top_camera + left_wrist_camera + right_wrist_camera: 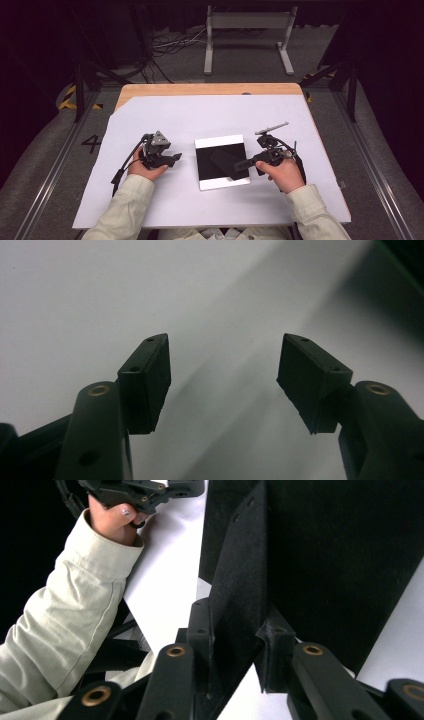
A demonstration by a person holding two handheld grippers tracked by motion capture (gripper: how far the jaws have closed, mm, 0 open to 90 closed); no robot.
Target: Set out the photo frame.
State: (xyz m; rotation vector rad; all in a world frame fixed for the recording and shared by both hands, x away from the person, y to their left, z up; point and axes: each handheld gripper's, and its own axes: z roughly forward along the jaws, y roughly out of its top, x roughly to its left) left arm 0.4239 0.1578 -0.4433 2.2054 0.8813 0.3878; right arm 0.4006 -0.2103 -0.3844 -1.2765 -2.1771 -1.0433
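A square black panel [220, 160] with white borders along its far and near edges lies flat near the middle of the white sheet [165, 115] covering the table; its surface is matte and dark. The right gripper [239, 165] reaches in from the right over the panel's near right part, its jaws clamped on a thin black flap [240, 580] standing on edge between them; the left gripper [176, 158] rests on the sheet to the panel's left, jaws apart and holding nothing.
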